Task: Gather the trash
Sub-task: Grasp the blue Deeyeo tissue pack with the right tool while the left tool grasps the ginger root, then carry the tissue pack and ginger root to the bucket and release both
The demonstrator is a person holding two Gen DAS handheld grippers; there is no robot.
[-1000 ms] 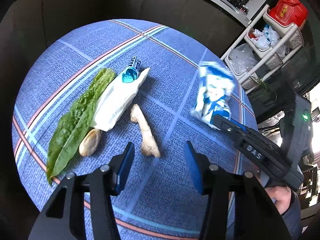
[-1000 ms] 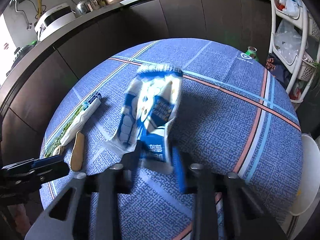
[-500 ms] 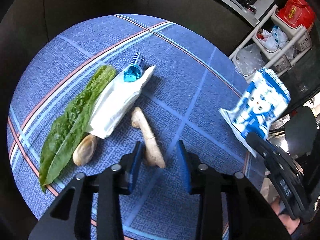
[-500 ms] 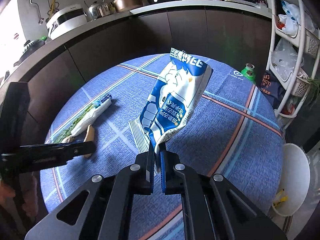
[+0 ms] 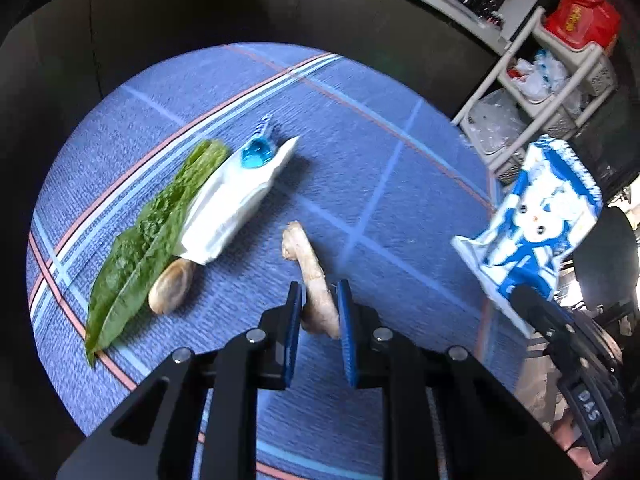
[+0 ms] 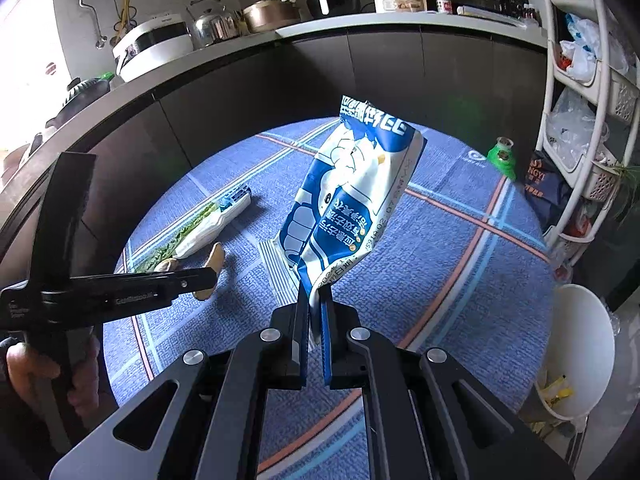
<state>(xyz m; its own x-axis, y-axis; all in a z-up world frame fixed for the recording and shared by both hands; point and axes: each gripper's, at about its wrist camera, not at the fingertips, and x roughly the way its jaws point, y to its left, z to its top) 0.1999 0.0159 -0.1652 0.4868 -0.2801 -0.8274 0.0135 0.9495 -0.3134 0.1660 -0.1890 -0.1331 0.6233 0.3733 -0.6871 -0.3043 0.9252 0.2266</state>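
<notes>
A pale ginger root (image 5: 304, 256) lies on the blue plaid tablecloth (image 5: 400, 152). My left gripper (image 5: 318, 300) is closing around its near end, and the blue pads (image 5: 295, 320) touch both its sides. My right gripper (image 6: 315, 300) is shut on the bottom corner of a blue-and-white snack wrapper (image 6: 352, 200) and holds it upright above the table; the wrapper (image 5: 536, 220) also shows at the right of the left wrist view. A white packet with a blue cap (image 5: 236, 200), a green lettuce leaf (image 5: 144, 248) and a small brown piece (image 5: 170, 292) lie to the left.
A white bin (image 6: 576, 360) with scraps in it stands low beside the table's right edge. A white shelf rack (image 6: 580, 140) full of bags is behind it. A green bottle (image 6: 500, 156) stands at the table's far rim. Dark cabinets ring the far side.
The left jaws have narrowed from wide apart to around the ginger root. The right gripper has closed on the wrapper and lifted it off the table toward the right.
</notes>
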